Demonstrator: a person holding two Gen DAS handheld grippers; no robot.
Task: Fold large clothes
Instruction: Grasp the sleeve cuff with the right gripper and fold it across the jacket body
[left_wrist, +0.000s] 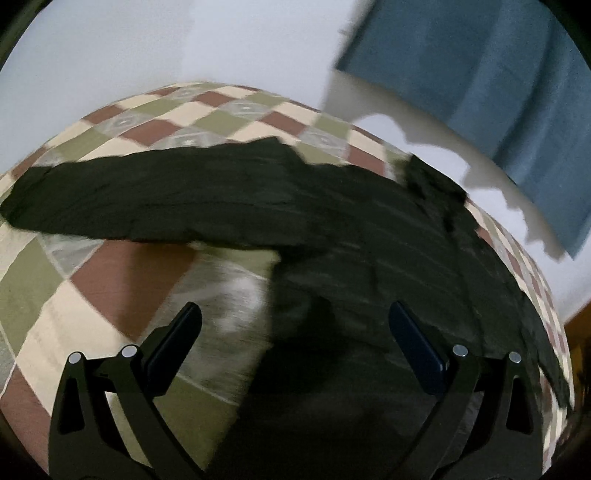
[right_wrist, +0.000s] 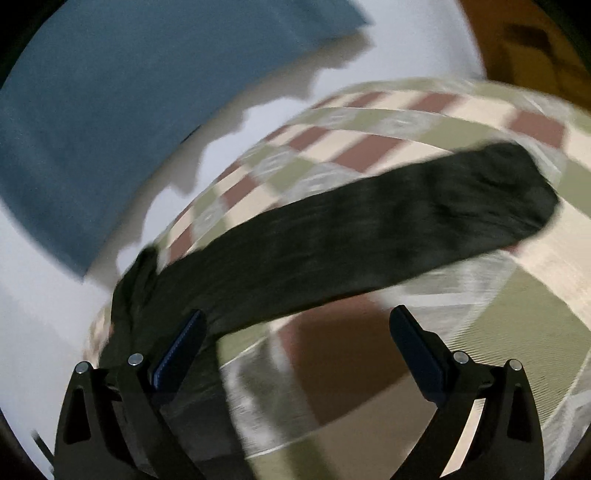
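With the dark garment (left_wrist: 229, 195) spread across the checkered bed cover (left_wrist: 110, 280), both the left gripper (left_wrist: 295, 332) and right gripper (right_wrist: 297, 336) hover wide-jawed and empty, so I judge a fold is pending: each must pinch an edge.

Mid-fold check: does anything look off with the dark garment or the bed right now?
One thing: the dark garment is bunched into a rumpled knot at its far end near the edge of the checkered bedspread, rather than lying flat. Both the left gripper and right gripper are open, holding nothing.
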